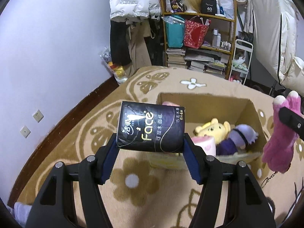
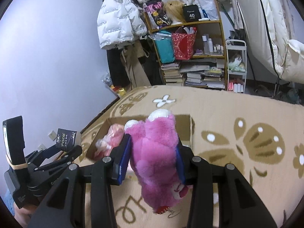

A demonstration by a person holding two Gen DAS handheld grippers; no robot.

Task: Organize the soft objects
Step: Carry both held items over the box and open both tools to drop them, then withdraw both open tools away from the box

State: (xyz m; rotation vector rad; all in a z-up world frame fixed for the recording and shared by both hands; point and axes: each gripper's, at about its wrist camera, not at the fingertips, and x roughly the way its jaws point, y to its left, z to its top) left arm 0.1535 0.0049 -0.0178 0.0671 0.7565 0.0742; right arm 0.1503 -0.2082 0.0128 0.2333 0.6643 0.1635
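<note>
My left gripper (image 1: 150, 144) is shut on a black tissue pack (image 1: 152, 127) printed "Face", held in the air just left of an open cardboard box (image 1: 248, 112) on the blanket. The box holds a yellow plush (image 1: 214, 129), a purple plush (image 1: 239, 136) and a pink roll (image 1: 205, 144). My right gripper (image 2: 152, 150) is shut on a pink plush bear (image 2: 157, 148), held above the box's near edge (image 2: 187, 125). The bear also shows at the right of the left wrist view (image 1: 279, 142). The left gripper with the pack shows in the right wrist view (image 2: 65, 139).
A beige flower-patterned blanket (image 1: 133, 180) covers the bed. A wall (image 1: 47, 47) runs along the left. Behind the bed stand a cluttered wooden shelf (image 1: 199, 34), hanging jackets (image 1: 131, 1) and a white cart (image 1: 241, 60).
</note>
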